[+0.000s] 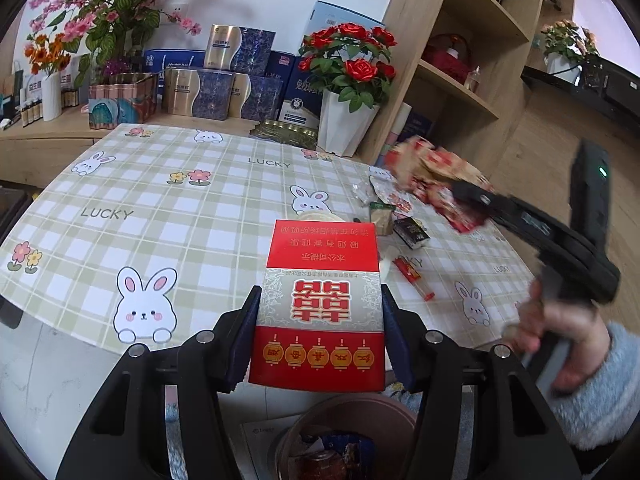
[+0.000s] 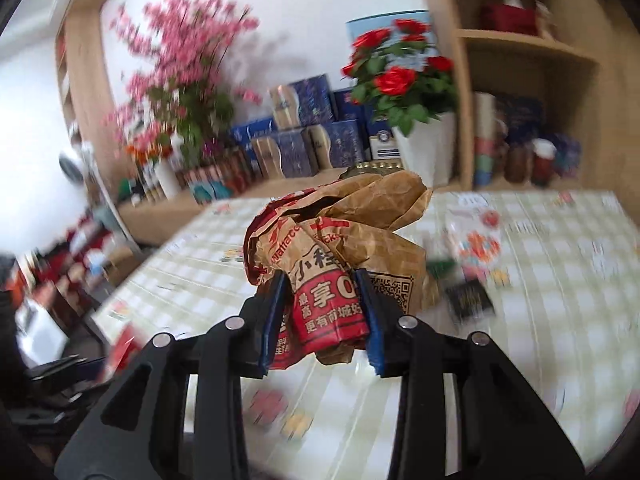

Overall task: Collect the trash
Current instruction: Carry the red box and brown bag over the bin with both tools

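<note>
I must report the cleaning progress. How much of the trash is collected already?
Done: some trash lies in the brown bin. In hand: the left gripper holds a red cigarette box; the right gripper holds a crumpled paper bag. Left: small wrappers, a dark packet and a red stick on the table.

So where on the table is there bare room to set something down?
The tablecloth is bare across its left and middle, from the boxes at the back to the near edge. The right side is crowded: wrappers, a dark packet and a red stick.
</note>
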`<state>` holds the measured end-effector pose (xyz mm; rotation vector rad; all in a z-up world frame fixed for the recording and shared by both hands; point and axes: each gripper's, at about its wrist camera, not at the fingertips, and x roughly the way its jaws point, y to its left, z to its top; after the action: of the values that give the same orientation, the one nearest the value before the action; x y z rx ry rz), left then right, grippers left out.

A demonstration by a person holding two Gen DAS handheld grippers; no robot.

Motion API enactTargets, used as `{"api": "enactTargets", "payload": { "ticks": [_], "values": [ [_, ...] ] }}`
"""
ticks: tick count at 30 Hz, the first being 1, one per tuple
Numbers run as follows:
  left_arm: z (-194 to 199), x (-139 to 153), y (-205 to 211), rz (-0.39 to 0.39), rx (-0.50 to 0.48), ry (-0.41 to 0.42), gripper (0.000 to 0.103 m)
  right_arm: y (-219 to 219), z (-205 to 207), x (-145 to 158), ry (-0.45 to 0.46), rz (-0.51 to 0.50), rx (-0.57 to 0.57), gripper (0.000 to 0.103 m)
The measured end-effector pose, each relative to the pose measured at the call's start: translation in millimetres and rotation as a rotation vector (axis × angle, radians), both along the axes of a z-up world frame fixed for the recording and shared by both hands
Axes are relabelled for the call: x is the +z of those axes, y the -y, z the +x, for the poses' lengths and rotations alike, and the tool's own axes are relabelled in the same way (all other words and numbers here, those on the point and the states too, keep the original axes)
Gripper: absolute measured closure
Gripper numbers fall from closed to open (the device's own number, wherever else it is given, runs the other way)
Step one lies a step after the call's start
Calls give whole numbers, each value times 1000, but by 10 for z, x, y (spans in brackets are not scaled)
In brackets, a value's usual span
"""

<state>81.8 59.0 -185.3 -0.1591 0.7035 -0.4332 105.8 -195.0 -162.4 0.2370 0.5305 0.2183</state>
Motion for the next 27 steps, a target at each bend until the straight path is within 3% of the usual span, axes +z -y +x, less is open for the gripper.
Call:
{"api": "enactTargets", "payload": {
  "ticks": [4,14,19,27],
  "values": [
    [-178,16,84,36,-22,-18,48,228,-487,-130,-56,29,-27,66],
    [-579,108,289,104,-85,11,48,363,-1470,-270,-102,-72,-7,66],
    [-725,137,335,113,-102,18,48,259,-1642,-422,-153,-27,31,66],
    [-870,48,273,108,-103,-1,48,-158,-1645,-803,-327,17,225,66]
  ]
}}
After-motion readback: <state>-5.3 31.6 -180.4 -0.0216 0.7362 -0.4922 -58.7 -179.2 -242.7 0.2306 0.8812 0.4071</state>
